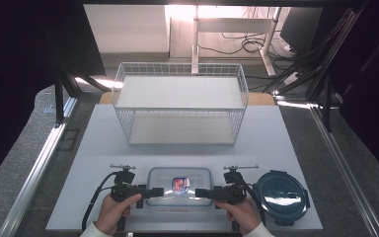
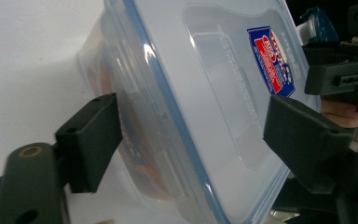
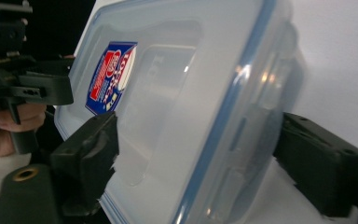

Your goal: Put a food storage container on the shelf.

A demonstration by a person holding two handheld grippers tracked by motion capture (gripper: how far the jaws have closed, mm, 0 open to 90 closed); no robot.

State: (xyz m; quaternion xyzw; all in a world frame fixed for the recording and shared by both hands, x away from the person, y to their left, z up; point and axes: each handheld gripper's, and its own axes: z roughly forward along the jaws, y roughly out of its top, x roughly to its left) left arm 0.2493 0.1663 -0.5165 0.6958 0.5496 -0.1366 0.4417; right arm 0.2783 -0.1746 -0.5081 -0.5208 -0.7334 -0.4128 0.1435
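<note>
At the near edge of the white table (image 1: 276,148), the left gripper (image 1: 154,191) and right gripper (image 1: 202,193) bracket the short ends of a clear rectangular lidded container (image 1: 179,190), jaws spread around lid and base, pads near but seemingly not yet pressing. The step in hand appears to be a two-sided grasp; next, both must pinch evenly before lifting, perhaps toward the far wire shelf (image 1: 180,101). The container's contents are blurred; a round blue-lidded container (image 1: 281,196) sits to the right.

White table (image 1: 276,133) on grey carpet (image 1: 24,163); sunlit floor (image 1: 128,24), white desk frame (image 1: 237,24) behind.
</note>
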